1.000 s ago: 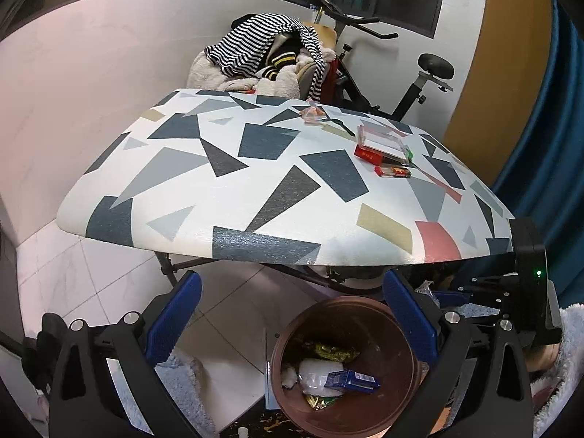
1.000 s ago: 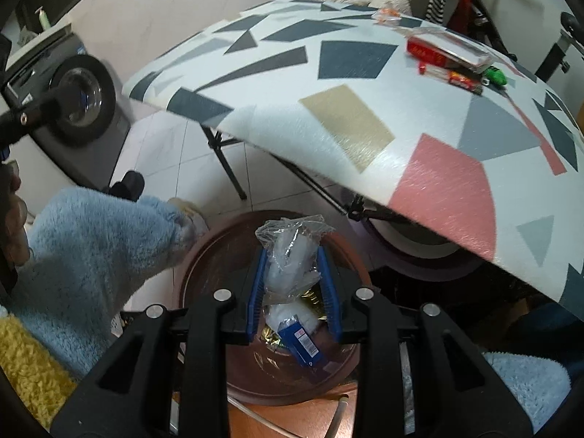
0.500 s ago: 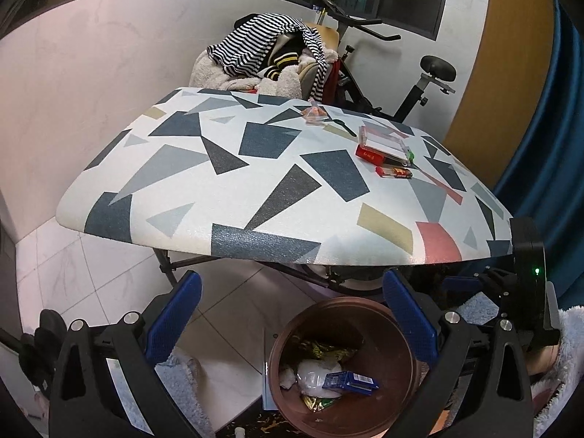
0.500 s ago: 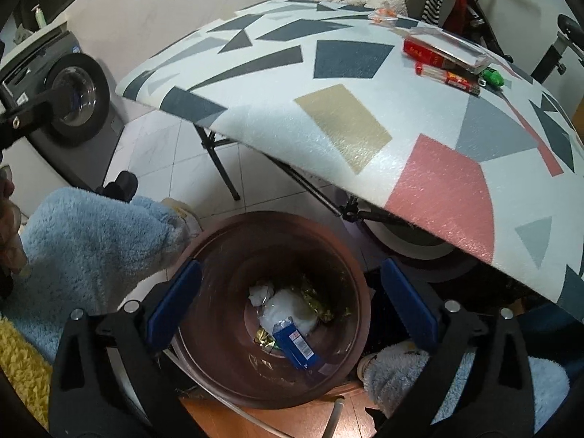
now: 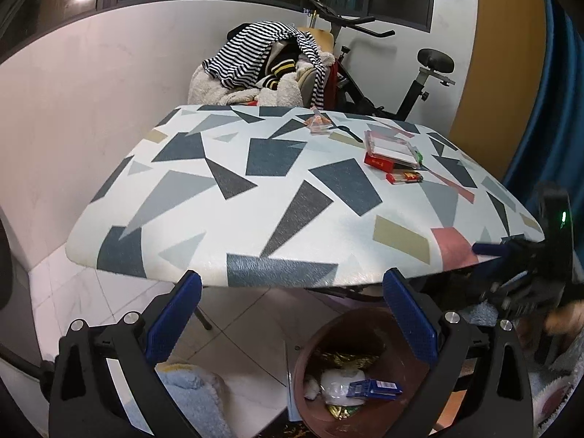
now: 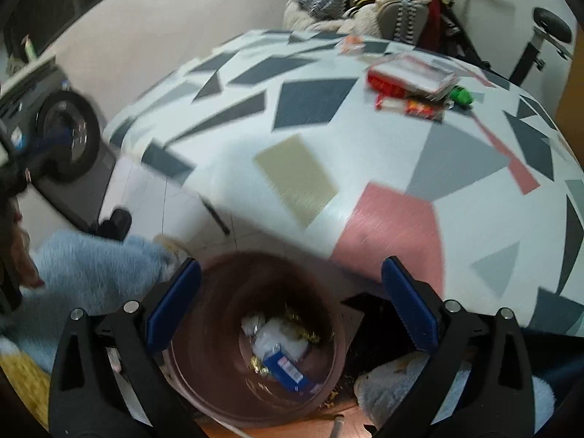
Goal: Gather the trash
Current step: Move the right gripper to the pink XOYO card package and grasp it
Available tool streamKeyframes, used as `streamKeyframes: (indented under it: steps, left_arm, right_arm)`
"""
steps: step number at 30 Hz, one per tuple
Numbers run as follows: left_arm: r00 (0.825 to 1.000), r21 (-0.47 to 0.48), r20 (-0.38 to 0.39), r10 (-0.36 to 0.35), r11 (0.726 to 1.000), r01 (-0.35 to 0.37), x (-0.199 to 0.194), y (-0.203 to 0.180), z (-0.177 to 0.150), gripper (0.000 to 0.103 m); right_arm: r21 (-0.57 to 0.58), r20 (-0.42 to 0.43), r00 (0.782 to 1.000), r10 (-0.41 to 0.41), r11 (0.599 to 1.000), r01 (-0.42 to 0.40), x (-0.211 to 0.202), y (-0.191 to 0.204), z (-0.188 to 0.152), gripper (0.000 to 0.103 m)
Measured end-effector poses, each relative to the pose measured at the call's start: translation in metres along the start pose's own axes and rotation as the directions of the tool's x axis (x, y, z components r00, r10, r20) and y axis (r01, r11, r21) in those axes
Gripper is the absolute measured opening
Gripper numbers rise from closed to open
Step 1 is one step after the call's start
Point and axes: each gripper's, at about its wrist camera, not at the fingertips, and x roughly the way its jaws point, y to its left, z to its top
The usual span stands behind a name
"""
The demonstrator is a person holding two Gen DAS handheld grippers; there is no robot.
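Blue packet (image 6: 284, 367) flat in bin (image 6: 204, 387), long axis diagonal

Exercise bike (image 5: 419, 84) behind clothes-heaped chair (image 5: 270, 73) (striped top uppermost); washing machine (image 6: 62, 135)

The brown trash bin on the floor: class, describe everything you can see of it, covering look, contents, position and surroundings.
The trash bin is a round, open-topped bucket, reddish-brown, seemingly smooth plastic, with no lid. It stands upright on the floor just beyond the near edge of the patterned table, partly under its overhang. At its bottom lie a blue packet, a crumpled clear plastic bag, gold foil wrappers and a white scrap. The right gripper hovers above its mouth, jaws wide and empty; nothing grips the bin. Fluffy light-blue fabric sits close on either side.
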Motion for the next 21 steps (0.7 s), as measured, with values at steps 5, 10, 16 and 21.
streamKeyframes:
  steps: [5,10,16,21]
  left_arm:
    - [1.000,-0.021,0.009,-0.010,1.000,0.010,0.012,0.006,0.017,0.097]
    - [0.999,-0.012,0.051,0.013,1.000,-0.013,0.023,0.009,0.041,0.097]
    - [0.997,-0.042,0.079,0.015,0.999,-0.012,0.039,0.023,0.060,0.097]
    - [0.998,-0.069,0.064,0.014,0.998,-0.009,0.056,0.039,0.057,0.097]
  right_arm:
    - [0.099,0.011,0.999,-0.043,0.994,0.042,-0.001,-0.032,0.045,0.097]
    - [0.167,0.035,0.993,-0.116,0.980,0.108,0.000,-0.054,0.091,0.097]
    - [0.253,0.015,0.973,-0.228,0.943,0.217,0.026,-0.082,0.155,0.097]
    - [0.358,-0.026,0.958,-0.284,0.892,0.274,0.064,-0.108,0.197,0.097]
